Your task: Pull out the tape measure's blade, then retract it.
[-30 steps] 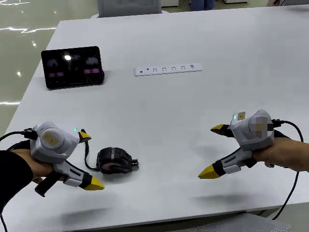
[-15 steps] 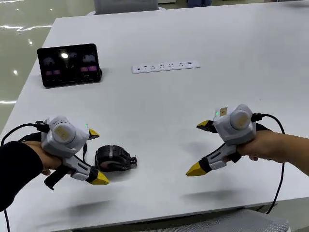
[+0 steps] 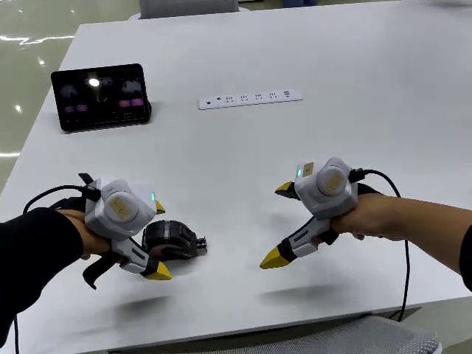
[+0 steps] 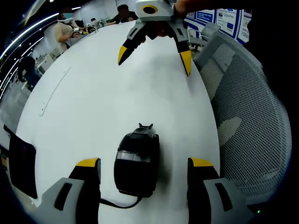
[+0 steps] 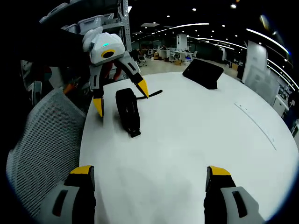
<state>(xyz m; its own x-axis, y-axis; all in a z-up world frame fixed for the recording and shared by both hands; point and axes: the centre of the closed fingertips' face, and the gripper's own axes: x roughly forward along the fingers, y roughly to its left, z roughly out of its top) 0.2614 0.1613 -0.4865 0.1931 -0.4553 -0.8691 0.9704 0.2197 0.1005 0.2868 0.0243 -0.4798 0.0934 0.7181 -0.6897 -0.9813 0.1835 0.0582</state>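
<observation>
A black tape measure (image 3: pixel 172 240) lies on the white table (image 3: pixel 243 169), its blade tip toward the right. My left gripper (image 3: pixel 158 240) is open and straddles the case, one yellow tip on each side. In the left gripper view the tape measure (image 4: pixel 137 159) sits between the two jaws without touching them. My right gripper (image 3: pixel 279 224) is open and hovers over the table to the right of the tape, pointing at it. The right gripper view has the tape measure (image 5: pixel 128 112) ahead with the left gripper (image 5: pixel 119 99) around it.
A dark tablet (image 3: pixel 99 96) stands at the table's back left. A white power strip (image 3: pixel 249 98) lies farther back in the middle. A mesh chair back (image 3: pixel 324 341) shows at the near edge. Cables trail from both grippers.
My left gripper has moved right so its jaws now flank the tape measure. My right gripper has moved left toward the tape. The tape measure has stayed where it lay.
</observation>
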